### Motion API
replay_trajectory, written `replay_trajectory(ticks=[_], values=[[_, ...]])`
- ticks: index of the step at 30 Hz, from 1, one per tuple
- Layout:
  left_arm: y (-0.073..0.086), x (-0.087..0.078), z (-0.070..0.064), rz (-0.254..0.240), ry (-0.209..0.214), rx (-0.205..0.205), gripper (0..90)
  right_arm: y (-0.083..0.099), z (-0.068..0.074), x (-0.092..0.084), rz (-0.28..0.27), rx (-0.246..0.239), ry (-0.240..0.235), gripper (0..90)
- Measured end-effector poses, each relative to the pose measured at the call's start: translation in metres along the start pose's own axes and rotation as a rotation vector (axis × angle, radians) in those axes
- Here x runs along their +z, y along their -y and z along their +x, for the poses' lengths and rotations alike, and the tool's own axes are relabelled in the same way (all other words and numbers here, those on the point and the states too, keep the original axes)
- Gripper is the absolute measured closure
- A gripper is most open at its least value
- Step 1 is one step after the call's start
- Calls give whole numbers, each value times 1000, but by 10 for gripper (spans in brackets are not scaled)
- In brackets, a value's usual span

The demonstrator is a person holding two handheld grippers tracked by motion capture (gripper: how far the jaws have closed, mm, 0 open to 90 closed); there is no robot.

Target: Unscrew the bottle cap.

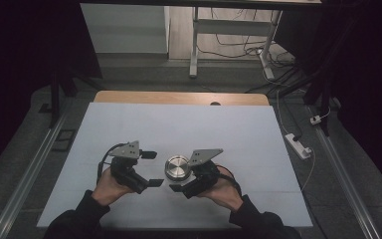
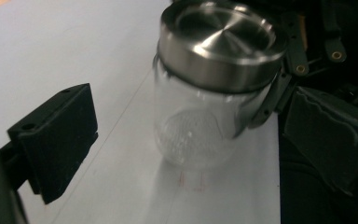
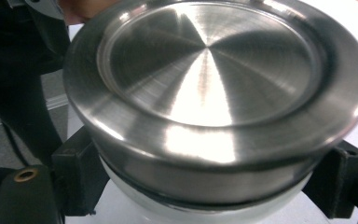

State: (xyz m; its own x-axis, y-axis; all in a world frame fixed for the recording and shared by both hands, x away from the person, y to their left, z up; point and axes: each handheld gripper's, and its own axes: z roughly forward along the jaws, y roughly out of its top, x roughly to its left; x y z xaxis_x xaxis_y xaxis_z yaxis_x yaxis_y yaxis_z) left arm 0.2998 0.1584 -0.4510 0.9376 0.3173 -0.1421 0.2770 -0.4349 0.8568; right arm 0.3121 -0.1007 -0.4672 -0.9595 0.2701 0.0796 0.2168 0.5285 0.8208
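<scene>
Closest to my right gripper's camera is the steel lid of a glass jar, so near that it covers most of that view. My right gripper is closed on the jar: its two black jaws press on the glass from both sides, just under the rim of the lid, and one of them can be seen on the jar's far side in the left gripper view. The lid sits flat on the jar and the jar stands upright.

My left gripper is open, its jaws wide apart with nothing between them. It is near the jar on its left side and does not touch it. In its own view the jar stands ahead, between the two jaws but further away than their tips.

My left hand and right hand hold the grippers from the near edge of the table. The jar stands on a white sheet that covers the table, in the near half and about in the middle between left and right. Thin red marks are drawn on the sheet just in front of the jar's base.
</scene>
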Motion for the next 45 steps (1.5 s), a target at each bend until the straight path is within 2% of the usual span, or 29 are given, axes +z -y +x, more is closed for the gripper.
replay_trajectory(ticks=[3,5,6,7,9,12,15,17,18,19,21,22,23,25,26,27,28,30,32,33,35,36,38,39,41,42,45], values=[[-9,6,4,-10,57,34,41,0,1,1,0,-2,-21,145],[-15,9,7,-6,108,64,47,0,1,1,-5,-10,-39,146],[-15,9,7,-6,108,64,49,0,1,0,-5,-15,-46,145],[-20,12,9,5,133,93,50,-1,2,0,-7,-20,-52,145],[-25,16,10,9,176,122,67,-1,3,0,-9,-27,-66,146],[-30,22,8,8,192,163,95,-2,4,0,-5,-39,-75,145],[-33,25,2,10,178,189,177,-2,4,0,-3,-46,-68,146],[-33,26,-2,14,141,193,203,-1,3,0,5,-43,-62,145],[-33,26,-2,14,141,193,204,-1,3,0,5,-43,-62,145],[-34,27,-6,23,102,177,204,-1,3,1,11,-39,-47,145],[-34,28,-10,26,57,153,205,-1,3,1,12,-36,-39,146],[-34,28,-10,26,57,153,205,-1,3,1,12,-36,-39,146],[-34,31,-16,28,-7,130,205,0,2,1,18,-26,-18,145],[-34,34,-23,26,-71,105,205,0,1,2,20,-20,0,145],[-34,34,-23,26,-71,105,205,1,0,2,21,-17,8,145],[-35,39,-30,26,-153,78,205,1,-1,2,22,-5,15,145],[-35,41,-35,24,-191,62,205,1,-2,2,21,5,26,145],[-37,45,-40,28,-237,62,203,2,-4,2,20,13,36,145],[-40,45,-39,69,-226,111,164,2,-5,1,12,17,32,145],[-41,43,-37,76,-205,112,137,2,-5,0,7,12,22,146],[-43,37,-28,58,-122,97,66,-1,-2,-1,-2,3,12,145],[-43,33,-24,48,-91,98,64,-2,-1,-1,-5,0,9,145],[-42,29,-20,45,-79,110,64,-3,1,-1,-15,-5,-5,145],[-41,21,-13,26,1,117,64,-4,2,-1,-13,-7,-10,145],[-40,16,-7,17,66,124,77,-4,3,1,-10,-15,-16,146],[-39,14,-5,26,83,142,78,-3,4,2,-10,-17,-18,146],[-37,14,-4,43,86,176,101,-3,4,4,-2,-18,-27,146]])
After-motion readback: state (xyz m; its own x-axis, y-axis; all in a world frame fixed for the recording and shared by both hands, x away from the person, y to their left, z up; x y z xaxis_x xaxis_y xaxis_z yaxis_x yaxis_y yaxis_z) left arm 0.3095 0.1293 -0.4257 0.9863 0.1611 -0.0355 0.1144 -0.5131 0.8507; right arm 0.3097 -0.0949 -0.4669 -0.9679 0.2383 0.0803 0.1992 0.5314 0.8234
